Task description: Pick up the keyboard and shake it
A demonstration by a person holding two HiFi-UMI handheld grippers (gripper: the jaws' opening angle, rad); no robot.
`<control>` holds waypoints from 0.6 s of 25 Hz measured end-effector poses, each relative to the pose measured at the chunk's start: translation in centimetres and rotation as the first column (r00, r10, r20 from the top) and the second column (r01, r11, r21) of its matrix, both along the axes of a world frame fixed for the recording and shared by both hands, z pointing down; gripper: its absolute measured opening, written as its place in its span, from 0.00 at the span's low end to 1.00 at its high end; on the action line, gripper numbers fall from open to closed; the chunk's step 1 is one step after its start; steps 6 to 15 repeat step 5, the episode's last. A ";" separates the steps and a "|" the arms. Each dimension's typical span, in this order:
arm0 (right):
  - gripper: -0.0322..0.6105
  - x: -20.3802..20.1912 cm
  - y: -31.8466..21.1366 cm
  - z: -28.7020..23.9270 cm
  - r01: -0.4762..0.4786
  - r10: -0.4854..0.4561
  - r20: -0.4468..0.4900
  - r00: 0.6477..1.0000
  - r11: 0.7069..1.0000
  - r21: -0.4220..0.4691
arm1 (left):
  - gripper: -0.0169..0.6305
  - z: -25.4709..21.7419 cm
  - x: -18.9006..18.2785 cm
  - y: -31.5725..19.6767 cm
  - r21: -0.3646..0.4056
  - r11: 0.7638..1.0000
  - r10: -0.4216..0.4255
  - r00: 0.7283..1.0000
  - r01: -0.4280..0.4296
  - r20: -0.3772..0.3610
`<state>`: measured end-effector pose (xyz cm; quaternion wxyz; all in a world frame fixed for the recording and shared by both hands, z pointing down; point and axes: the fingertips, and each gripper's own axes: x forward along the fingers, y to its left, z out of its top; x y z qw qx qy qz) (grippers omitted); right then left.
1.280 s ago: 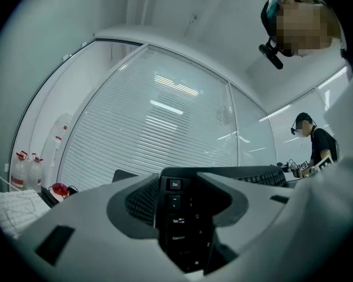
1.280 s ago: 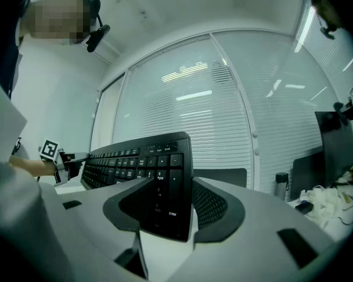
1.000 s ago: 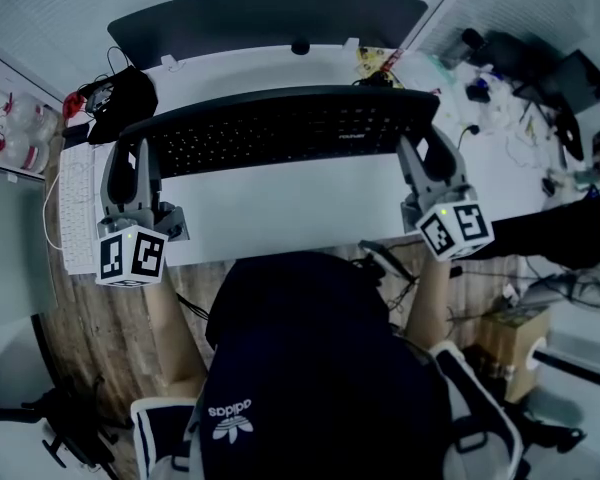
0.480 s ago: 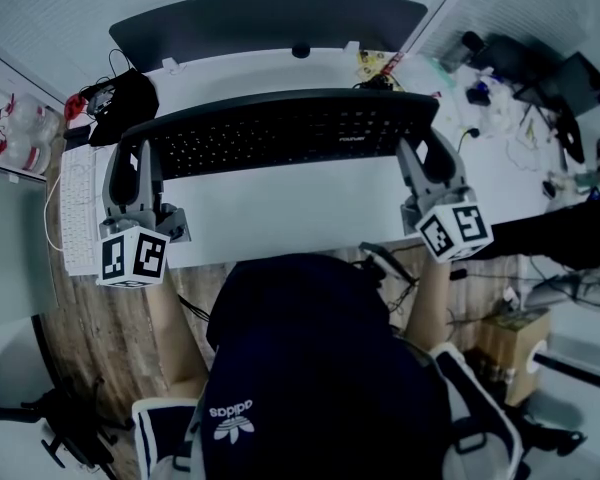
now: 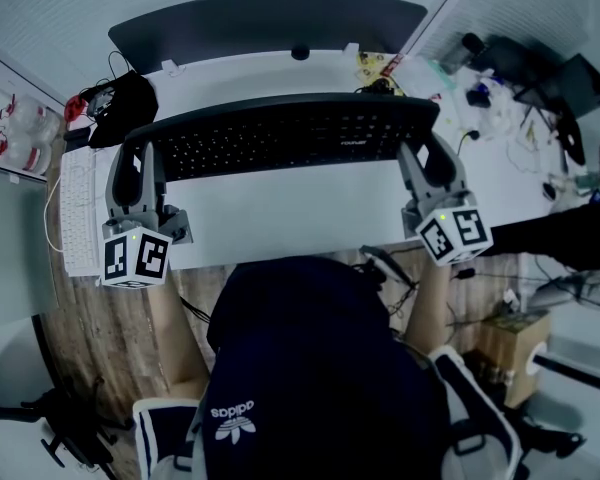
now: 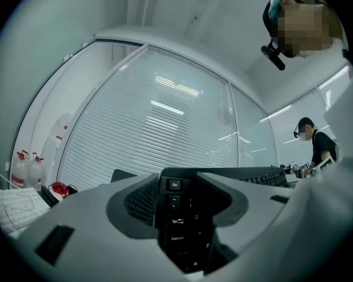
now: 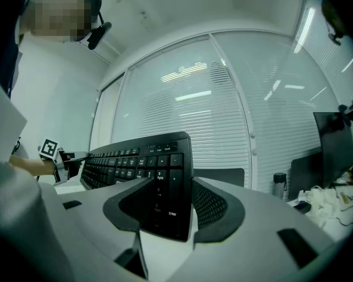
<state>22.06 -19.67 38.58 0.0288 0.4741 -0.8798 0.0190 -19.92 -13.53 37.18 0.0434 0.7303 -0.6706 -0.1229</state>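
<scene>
Keyboard up, shake not yet done
I hold the keyboard [image 5: 280,133] at 12 o'clock over the desk [image 5: 280,213]: left gripper [image 5: 137,173] clamps its 9 o'clock end, right gripper [image 5: 428,163] its 3 o'clock end

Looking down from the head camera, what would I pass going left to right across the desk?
Plastic bottles → white keyboard → left gripper → black keyboard → right gripper → clutter of cables.
</scene>
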 end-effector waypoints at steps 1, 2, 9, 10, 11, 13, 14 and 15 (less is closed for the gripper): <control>0.35 0.0 0.0 -0.1 0.000 0.000 0.000 1.000 1.000 0.002 | 0.33 -0.1 0.1 0.0 0.001 1.000 -0.001 1.000 0.001 -0.001; 0.35 0.1 -0.1 -0.1 0.002 -0.002 -0.001 1.000 1.000 0.003 | 0.33 -0.2 0.1 0.0 0.002 1.000 -0.004 1.000 0.004 -0.003; 0.35 0.2 -0.2 -0.3 0.007 -0.007 -0.001 1.000 1.000 0.008 | 0.33 -0.4 0.3 0.1 0.004 1.000 -0.011 1.000 0.011 -0.007; 0.35 0.2 -0.2 -0.3 0.007 -0.007 -0.001 1.000 1.000 0.008 | 0.33 -0.4 0.3 0.1 0.004 1.000 -0.011 1.000 0.011 -0.007; 0.35 0.2 -0.2 -0.3 0.007 -0.007 -0.001 1.000 1.000 0.008 | 0.33 -0.4 0.3 0.1 0.004 1.000 -0.011 1.000 0.011 -0.007; 0.35 0.2 -0.2 -0.3 0.007 -0.007 -0.001 1.000 1.000 0.008 | 0.33 -0.4 0.3 0.1 0.004 1.000 -0.011 1.000 0.011 -0.007; 0.35 0.2 -0.2 -0.3 0.007 -0.007 -0.001 1.000 1.000 0.008 | 0.33 -0.4 0.3 0.1 0.004 1.000 -0.011 1.000 0.011 -0.007; 0.35 0.2 -0.2 -0.3 0.007 -0.007 -0.001 1.000 1.000 0.008 | 0.33 -0.4 0.3 0.1 0.004 1.000 -0.011 1.000 0.011 -0.007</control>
